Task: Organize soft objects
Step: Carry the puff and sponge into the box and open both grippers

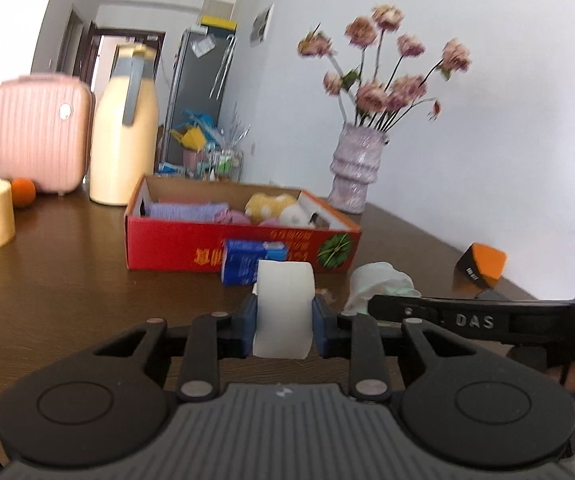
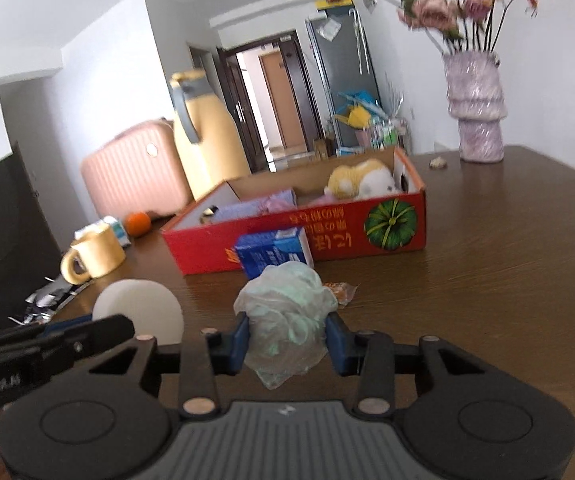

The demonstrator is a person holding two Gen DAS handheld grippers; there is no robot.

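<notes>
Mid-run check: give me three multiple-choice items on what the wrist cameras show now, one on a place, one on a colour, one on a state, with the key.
1. Where is the blue tissue pack?
A. On the table against the red box's front
B. Inside the box
C. Beside the vase

2. What colour is the suitcase?
A. Green
B. Pink
C. Black

3. What is the left tool doing?
A. Standing open and empty
B. Gripping the mug
C. Shut on the white roll

Key: 1 A, it stands before the red box wall; 2 B, its ribbed shell is pink; 3 C, both pads press the roll's sides.
</notes>
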